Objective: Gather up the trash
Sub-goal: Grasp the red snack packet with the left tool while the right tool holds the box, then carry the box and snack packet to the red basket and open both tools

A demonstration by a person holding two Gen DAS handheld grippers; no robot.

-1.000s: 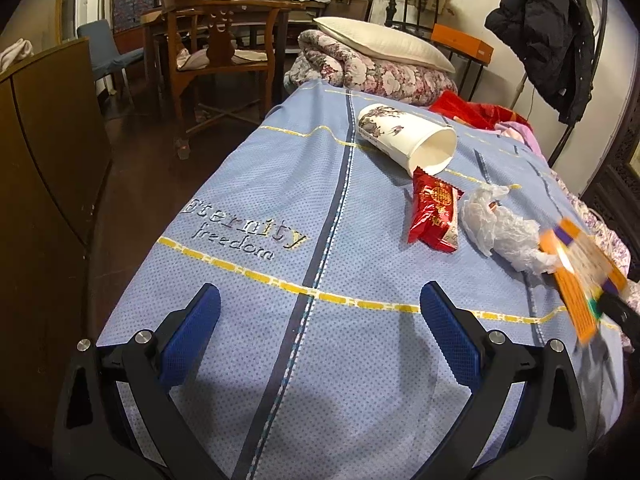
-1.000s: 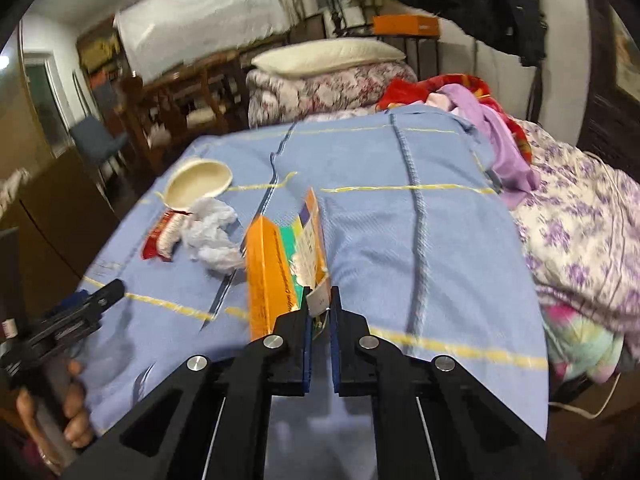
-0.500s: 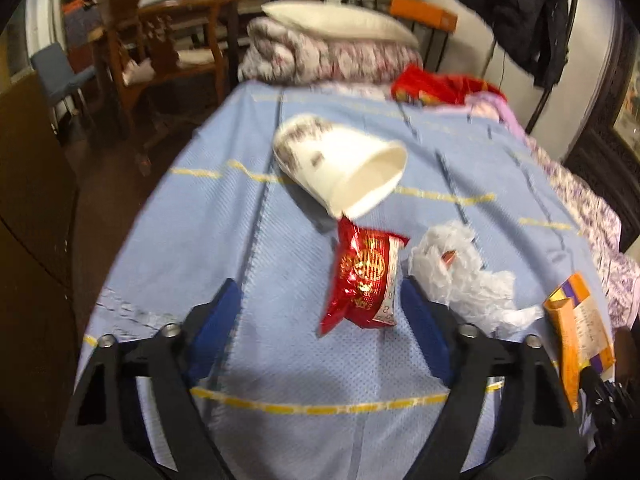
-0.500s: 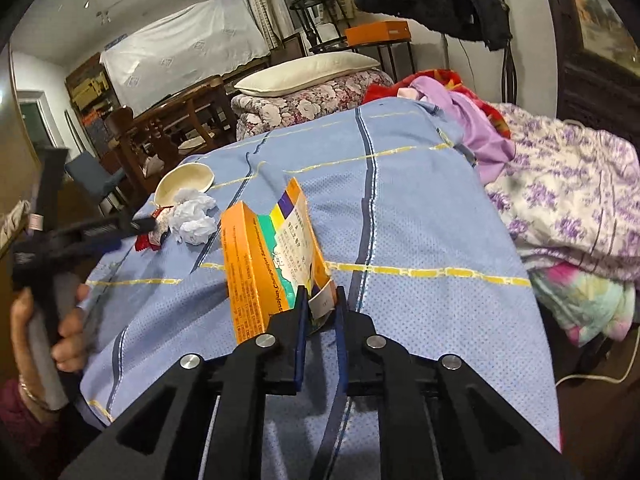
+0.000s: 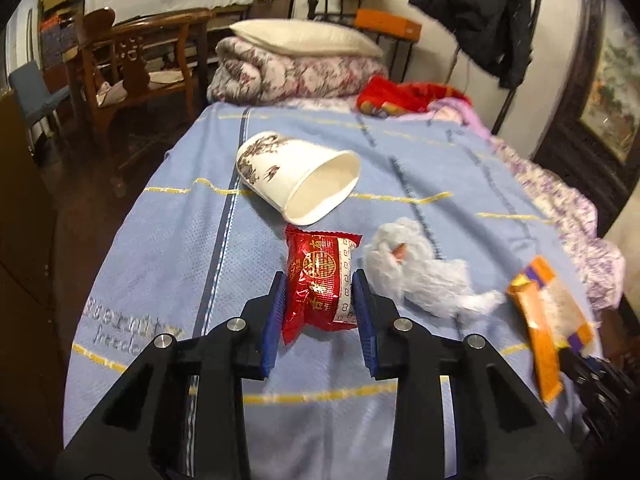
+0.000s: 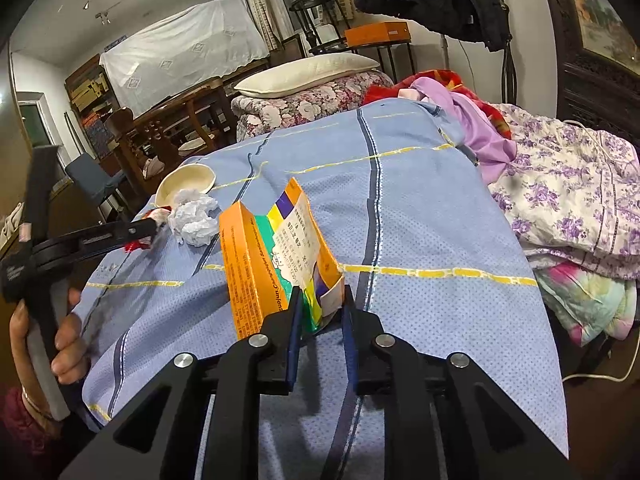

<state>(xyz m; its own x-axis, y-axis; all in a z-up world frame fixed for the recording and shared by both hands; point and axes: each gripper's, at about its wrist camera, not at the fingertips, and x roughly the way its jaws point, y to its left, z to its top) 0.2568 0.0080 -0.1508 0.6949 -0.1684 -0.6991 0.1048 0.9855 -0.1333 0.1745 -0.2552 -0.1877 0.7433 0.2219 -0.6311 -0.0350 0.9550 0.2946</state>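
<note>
I am closing my left gripper (image 5: 319, 288) on the light, crinkly red foil snack packet (image 5: 320, 280) just below the white paper cup (image 5: 296, 176); my right gripper (image 6: 320, 312) is easing apart around the stiff orange cardboard box (image 6: 272, 256).

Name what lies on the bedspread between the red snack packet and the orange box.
A crumpled white plastic bag lies between the red snack packet and the orange box, on the blue bedspread. The left wrist view shows it best.

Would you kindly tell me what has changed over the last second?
The left gripper moved over to the red snack packet and its fingers have just been closing around it. The right gripper has just been opening, loosening on the orange box. The paper cup and crumpled tissue stayed put.
</note>
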